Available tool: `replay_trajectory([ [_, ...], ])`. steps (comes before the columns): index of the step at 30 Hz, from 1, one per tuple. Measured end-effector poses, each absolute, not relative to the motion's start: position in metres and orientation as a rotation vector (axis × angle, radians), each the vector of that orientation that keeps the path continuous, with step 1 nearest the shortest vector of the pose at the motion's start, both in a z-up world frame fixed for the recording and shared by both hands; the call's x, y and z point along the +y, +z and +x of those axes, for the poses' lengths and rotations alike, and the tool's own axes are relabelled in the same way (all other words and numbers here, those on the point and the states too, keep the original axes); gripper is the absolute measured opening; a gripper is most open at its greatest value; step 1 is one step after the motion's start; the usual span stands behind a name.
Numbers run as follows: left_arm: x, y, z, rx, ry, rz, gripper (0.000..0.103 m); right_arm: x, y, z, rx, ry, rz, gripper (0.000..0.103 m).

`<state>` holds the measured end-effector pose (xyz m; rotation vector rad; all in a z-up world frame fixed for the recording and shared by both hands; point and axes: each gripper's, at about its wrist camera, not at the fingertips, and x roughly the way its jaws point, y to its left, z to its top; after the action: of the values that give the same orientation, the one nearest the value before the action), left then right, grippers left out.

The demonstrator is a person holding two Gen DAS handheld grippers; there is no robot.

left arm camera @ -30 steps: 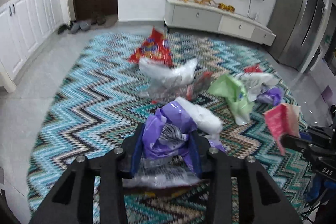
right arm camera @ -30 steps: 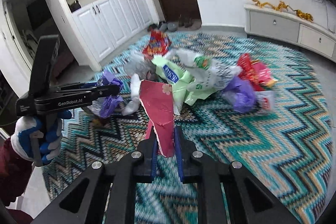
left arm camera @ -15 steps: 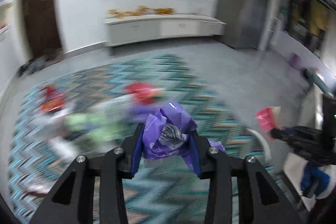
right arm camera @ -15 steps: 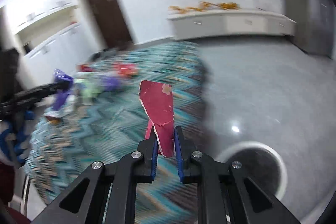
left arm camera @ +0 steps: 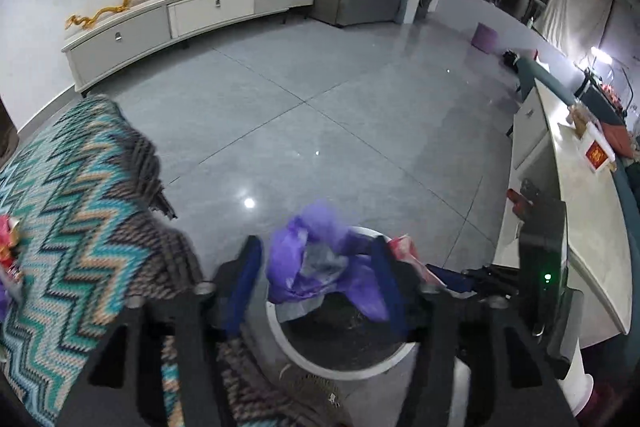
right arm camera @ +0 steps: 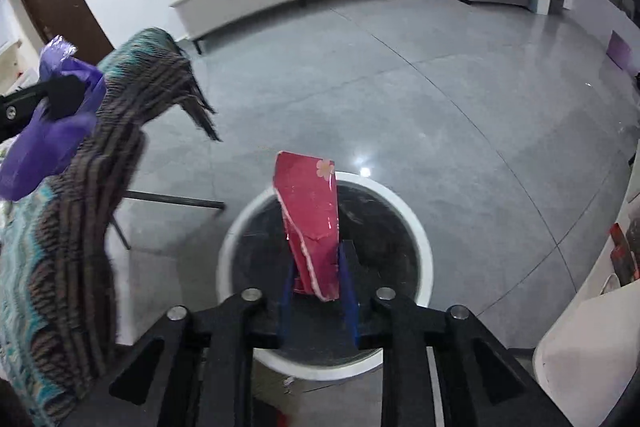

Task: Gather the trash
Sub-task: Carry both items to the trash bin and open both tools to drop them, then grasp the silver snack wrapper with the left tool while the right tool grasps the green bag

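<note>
Your left gripper [left arm camera: 316, 267] has its fingers spread wide, with one crumpled purple bag [left arm camera: 320, 263] sitting between them; it touches the right finger, but the picture is blurred and you cannot tell whether it is held. Your right gripper [right arm camera: 316, 279] is parted around one red card [right arm camera: 310, 223] that stands upright between its fingers; you cannot tell whether the pads press on it.

Both tools hang above one white-rimmed bin [right arm camera: 424, 259]. In the right view the card's lower end lies over the bin's mouth, with the rim showing on both sides of the fingers. In the left view the bag hangs over the near-left part of the bin [left arm camera: 280, 331], and the right gripper with its card comes in from the right over the same mouth. The bin's inside looks dark; what lies in it is too dim to make out.

One zigzag rug [left arm camera: 80, 211] lies to your left, its corner reaching close to the bin. Beyond the bin you have open grey floor [left arm camera: 320, 107] up to one long cabinet [left arm camera: 180, 15]. One pale counter [left arm camera: 580, 211] runs close on your right.
</note>
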<state>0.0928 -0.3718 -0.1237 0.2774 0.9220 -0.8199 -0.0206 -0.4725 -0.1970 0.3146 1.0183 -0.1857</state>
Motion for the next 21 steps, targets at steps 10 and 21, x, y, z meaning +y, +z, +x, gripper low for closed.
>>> replay_trajectory([
  [10,-0.336,-0.100,0.082,0.840,-0.867,0.186,0.062,-0.476,-0.172,-0.031,0.974,-0.263,0.308,0.042],
  [21,-0.183,-0.049,0.072,0.649,-0.657,0.188,0.064,-0.367,-0.046,-0.015,0.741,-0.017,0.211,0.045],
])
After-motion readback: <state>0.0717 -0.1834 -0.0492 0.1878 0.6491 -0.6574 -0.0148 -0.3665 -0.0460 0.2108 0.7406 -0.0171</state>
